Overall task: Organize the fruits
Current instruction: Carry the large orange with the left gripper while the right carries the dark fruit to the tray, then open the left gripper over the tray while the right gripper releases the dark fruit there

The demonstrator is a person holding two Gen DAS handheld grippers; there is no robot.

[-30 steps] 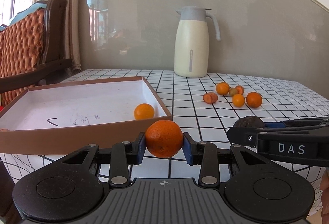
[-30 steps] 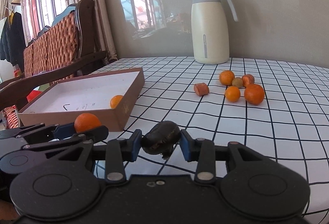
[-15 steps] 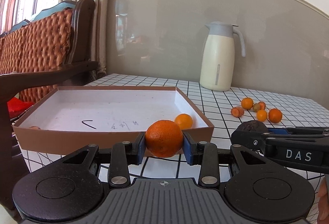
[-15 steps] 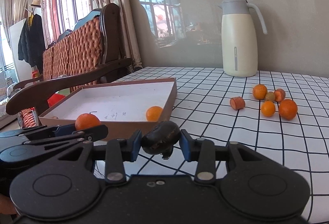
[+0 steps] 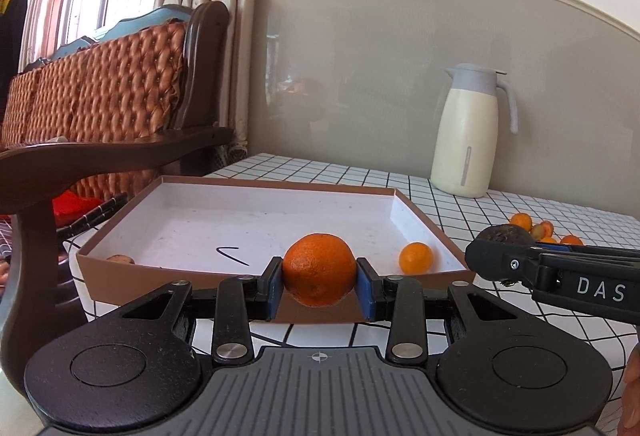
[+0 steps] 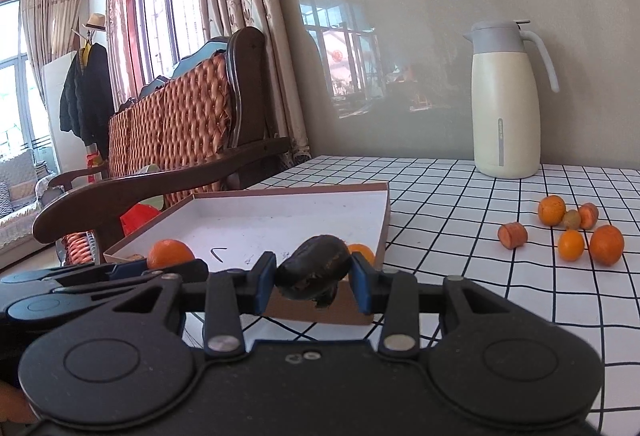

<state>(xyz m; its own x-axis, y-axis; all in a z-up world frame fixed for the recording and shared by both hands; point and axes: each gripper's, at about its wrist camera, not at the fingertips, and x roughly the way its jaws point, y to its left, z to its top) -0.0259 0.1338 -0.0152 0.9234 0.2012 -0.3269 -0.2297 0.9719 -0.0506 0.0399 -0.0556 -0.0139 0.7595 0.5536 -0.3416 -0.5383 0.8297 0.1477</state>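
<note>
The left claw (image 5: 319, 283) is clamped on a large orange (image 5: 319, 269) at the near wall of the brown box (image 5: 180, 286). The right claw (image 6: 312, 283) grips a dark fruit (image 6: 312, 272) just right of it. A small orange (image 5: 416, 257) lies inside the box on the checked worktop (image 6: 500, 276).

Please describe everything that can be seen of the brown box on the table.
The brown box is a shallow, open tray without a lid, seemingly of cardboard: brown outer walls, white inside, with a dark pen mark on its floor. It lies flat near the table's edge, beside a wooden chair. Inside it rest a small orange near the right wall and a brownish piece in the near left corner. Neither gripper touches it, as far as the views show.
</note>
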